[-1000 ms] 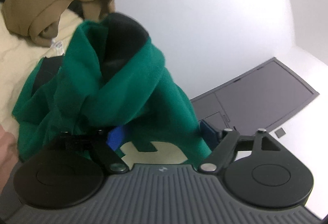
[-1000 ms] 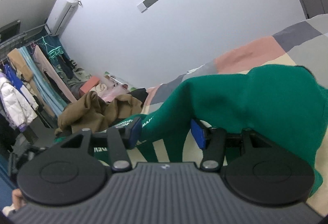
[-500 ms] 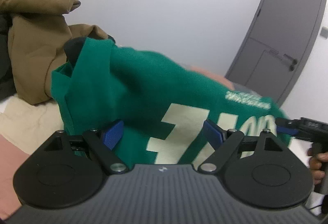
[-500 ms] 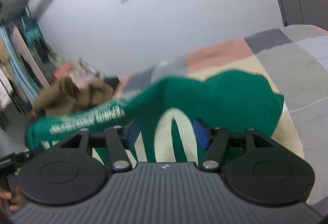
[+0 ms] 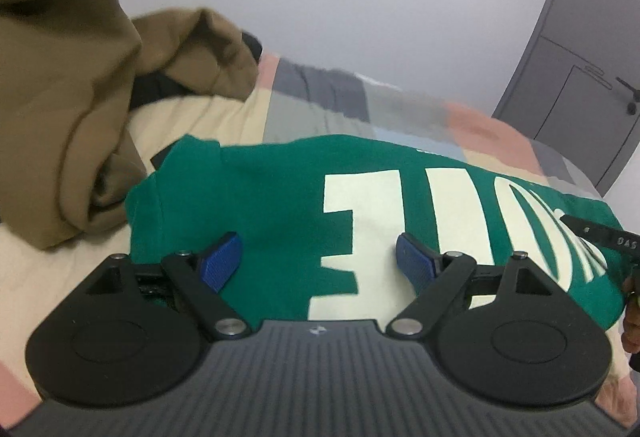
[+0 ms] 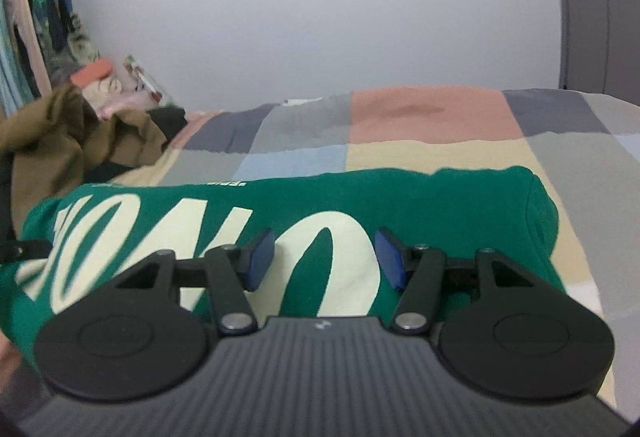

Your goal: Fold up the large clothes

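Observation:
A green sweatshirt (image 5: 280, 189) with large cream letters lies flat on the patchwork bed (image 5: 320, 105). It also shows in the right wrist view (image 6: 360, 193). My left gripper (image 5: 318, 257) is open and empty just above the sweatshirt's left part. My right gripper (image 6: 324, 257) is open and empty above its right part. The right gripper's black finger edge (image 5: 600, 233) shows at the right of the left wrist view.
A heap of brown clothing (image 5: 72, 77) lies on the bed left of the sweatshirt, also in the right wrist view (image 6: 60, 141). A grey door (image 5: 580, 57) stands at the right. Hanging clothes (image 6: 24, 29) and clutter are at the far left.
The sweatshirt was held bunched up in the air; it has come down and now lies spread flat on the bed. Both grippers have let go and stand open over it.

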Motion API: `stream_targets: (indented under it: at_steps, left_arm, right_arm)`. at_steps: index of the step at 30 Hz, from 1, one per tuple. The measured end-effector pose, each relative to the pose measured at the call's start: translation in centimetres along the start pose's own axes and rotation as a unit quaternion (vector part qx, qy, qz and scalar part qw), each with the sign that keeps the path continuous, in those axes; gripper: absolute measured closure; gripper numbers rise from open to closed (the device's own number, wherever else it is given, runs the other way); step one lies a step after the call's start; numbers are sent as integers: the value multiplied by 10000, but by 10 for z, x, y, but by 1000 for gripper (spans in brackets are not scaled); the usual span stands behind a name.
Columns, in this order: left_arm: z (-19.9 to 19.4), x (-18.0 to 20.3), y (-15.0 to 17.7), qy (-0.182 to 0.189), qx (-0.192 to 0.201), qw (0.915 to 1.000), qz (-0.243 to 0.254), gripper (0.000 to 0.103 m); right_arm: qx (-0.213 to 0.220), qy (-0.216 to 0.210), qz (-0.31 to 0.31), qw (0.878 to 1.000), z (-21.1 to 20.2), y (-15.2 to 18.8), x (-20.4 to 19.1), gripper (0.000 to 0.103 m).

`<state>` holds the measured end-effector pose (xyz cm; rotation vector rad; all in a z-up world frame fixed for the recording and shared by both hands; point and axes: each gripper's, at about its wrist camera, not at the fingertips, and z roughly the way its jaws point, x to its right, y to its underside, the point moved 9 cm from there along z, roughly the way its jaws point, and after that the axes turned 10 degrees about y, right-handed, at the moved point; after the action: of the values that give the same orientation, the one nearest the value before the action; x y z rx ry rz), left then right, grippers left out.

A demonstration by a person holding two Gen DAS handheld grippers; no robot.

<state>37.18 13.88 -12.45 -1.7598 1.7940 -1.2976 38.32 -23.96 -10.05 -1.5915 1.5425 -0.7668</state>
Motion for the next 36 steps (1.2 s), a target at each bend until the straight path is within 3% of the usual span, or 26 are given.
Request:
stream_targets:
  at_steps: [7,12,15,19,22,25,26,27,28,32,36]
  left_arm:
    - [34,-16,4,42,-333,9993,-163,15]
    - [32,-15,-1,-24,-213,9995,-251,15]
    - [2,-3,3,30,-52,9996,-271,15]
    - [-53,15,9,489,366,9958,-680,15]
    - [-93,23,23,1015,665,9819,-1454,15]
    - [-115,27,53,1589,712,9551,-2399,15]
    - [-115,27,62,1674,642,9482,-2624,15]
    - [-111,26,73,1752,528,9396,-2894,15]
    - [-107,26,81,1821,402,9329,-3081,15]
    - [-79,20,104,1904,229,9105,-3664,15]
    - [-61,6,110,1921,443,8878,-4159,17]
  right_arm:
    - [-384,20,-143,9992,58,6,-3,46]
    - [-494,60,-53,9987,68,3,-2,46]
    - [-481,105,17,9988,51,0,-3,46]
    - [-394,-125,571,9975,7,-2,1,46]
    - [-325,-409,1063,9930,-33,1,5,44]
    - [-517,-737,1762,9802,-71,15,6,41]
    - [-586,-810,2002,9746,-80,22,7,34]
    - [-695,-931,2328,9656,-88,31,8,20]
    - [-819,-1057,2607,9561,-92,39,7,15]
    - [-1450,-1465,3483,9144,-88,70,0,15]
    - [-1634,-1427,4010,8900,-60,90,3,15]
